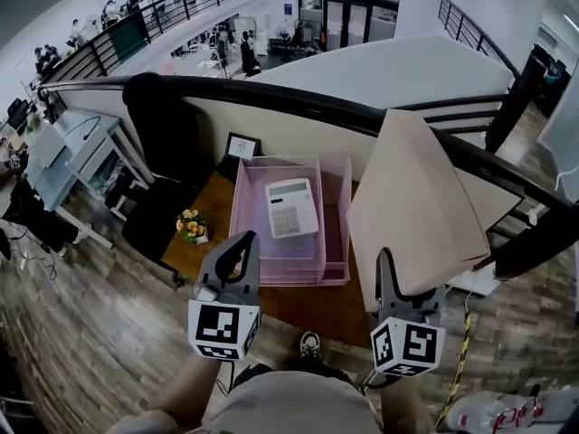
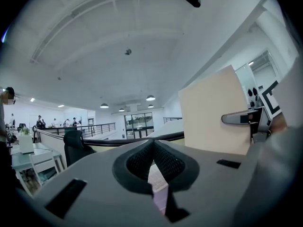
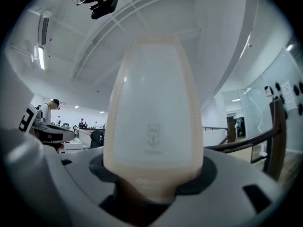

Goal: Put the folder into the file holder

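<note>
Yellow and orange first, at 9 o'clock of the head view: small pot of flowers (image 1: 191,226) on the wooden desk (image 1: 298,313), just beside the trays.

Next along, at 7 o'clock, left gripper (image 1: 242,242), raised off the desk, pinched together on nothing. Same story in the left gripper view (image 2: 152,143): tips meeting, only a sliver of pink showing beneath. Idle, by the look of it.

Then the file holder (image 1: 336,208): tiered pink trays lying flat on the desk, long axis running 12 to 6, near end toward 6. White calculator (image 1: 291,208) resting flat on the top tier. Behind, at 12, a small picture frame (image 1: 242,146).

Right of that, at 5 o'clock, right gripper (image 1: 387,262), clamped on the lower edge of the beige folder (image 1: 416,206). In the right gripper view, folder (image 3: 154,103) rising straight out of the jaws and filling the middle. Held aloft and tilted, well clear of the desk, at 3 o'clock of the holder, not touching it.

Deciding relation: holder at roughly 10 o'clock from the loaded right gripper, near; folder face standing up, trays lying level. Likely calls for swinging leftward and tipping the folder flat along the 12-to-6 axis. Top tier taken by the calculator, so probably a lower slot. Left gripper nearer the holder's near end, yet empty.
</note>
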A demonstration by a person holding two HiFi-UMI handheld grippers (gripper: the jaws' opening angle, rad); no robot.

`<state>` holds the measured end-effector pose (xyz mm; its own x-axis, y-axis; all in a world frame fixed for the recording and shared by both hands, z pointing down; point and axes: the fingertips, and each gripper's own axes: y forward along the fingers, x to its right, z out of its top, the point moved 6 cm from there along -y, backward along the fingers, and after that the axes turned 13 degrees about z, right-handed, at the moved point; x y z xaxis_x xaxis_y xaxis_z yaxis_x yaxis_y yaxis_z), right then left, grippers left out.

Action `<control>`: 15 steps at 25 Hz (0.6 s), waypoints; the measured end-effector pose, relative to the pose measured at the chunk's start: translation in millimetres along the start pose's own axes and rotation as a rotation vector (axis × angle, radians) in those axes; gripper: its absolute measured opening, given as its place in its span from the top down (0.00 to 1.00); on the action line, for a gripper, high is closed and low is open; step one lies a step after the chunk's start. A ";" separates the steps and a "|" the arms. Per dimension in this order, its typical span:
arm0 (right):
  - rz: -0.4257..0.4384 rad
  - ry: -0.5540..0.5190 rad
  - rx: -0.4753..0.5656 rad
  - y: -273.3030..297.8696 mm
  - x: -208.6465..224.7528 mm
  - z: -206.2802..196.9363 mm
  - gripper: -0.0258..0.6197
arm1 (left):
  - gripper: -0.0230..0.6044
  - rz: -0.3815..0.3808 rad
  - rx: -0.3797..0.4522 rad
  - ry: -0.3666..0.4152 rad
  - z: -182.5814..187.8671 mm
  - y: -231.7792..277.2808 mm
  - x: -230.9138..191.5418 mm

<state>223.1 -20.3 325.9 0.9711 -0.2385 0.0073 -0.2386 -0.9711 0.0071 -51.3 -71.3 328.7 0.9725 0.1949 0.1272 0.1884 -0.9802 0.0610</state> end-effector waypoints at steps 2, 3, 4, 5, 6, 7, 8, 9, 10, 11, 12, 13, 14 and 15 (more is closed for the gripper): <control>0.020 0.001 -0.005 14.8 6.4 -2.7 0.49 | 0.96 0.019 -0.006 0.002 -1.3 9.0 1.6; 0.030 -0.001 -0.009 21.5 9.0 -4.2 0.49 | 0.96 0.028 -0.009 0.002 -2.0 13.2 2.0; 0.039 -0.003 -0.014 27.7 11.2 -6.0 0.49 | 0.96 0.038 -0.011 0.001 -2.7 17.0 2.2; 0.046 -0.004 -0.019 33.3 12.9 -7.9 0.49 | 0.96 0.048 -0.012 0.000 -3.4 20.4 1.8; 0.053 -0.004 -0.023 38.7 14.2 -9.9 0.49 | 0.96 0.058 -0.012 0.000 -4.0 23.6 1.0; 0.058 -0.003 -0.026 43.9 15.2 -11.9 0.49 | 0.96 0.068 -0.013 0.000 -4.6 26.8 -0.1; 0.063 0.001 -0.030 49.0 16.1 -13.8 0.49 | 0.96 0.075 -0.015 0.000 -5.0 30.0 -1.0; 0.067 0.005 -0.036 53.8 16.8 -15.8 0.49 | 0.96 0.080 -0.018 -0.001 -5.2 32.6 -1.7; 0.072 0.010 -0.042 58.1 17.2 -17.7 0.49 | 0.96 0.083 -0.022 0.000 -5.3 34.5 -2.4; 0.076 0.014 -0.047 61.7 17.0 -19.6 0.49 | 0.96 0.085 -0.024 0.002 -5.2 35.8 -3.2; 0.080 0.019 -0.052 64.8 16.5 -21.1 0.49 | 0.96 0.087 -0.026 0.004 -4.8 36.9 -4.4; 0.082 0.022 -0.054 67.7 15.6 -22.0 0.49 | 0.96 0.090 -0.028 0.005 -4.2 38.0 -6.0; 0.084 0.024 -0.056 70.5 14.6 -22.4 0.49 | 0.96 0.092 -0.029 0.005 -3.5 39.5 -7.8; 0.085 0.026 -0.058 73.0 13.4 -22.5 0.49 | 0.96 0.092 -0.030 0.004 -2.7 41.2 -9.6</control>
<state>218.5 -94.3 349.0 0.9471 -0.3187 0.0365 -0.3205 -0.9452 0.0629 -53.3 -113.4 332.7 0.9850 0.1039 0.1381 0.0937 -0.9925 0.0781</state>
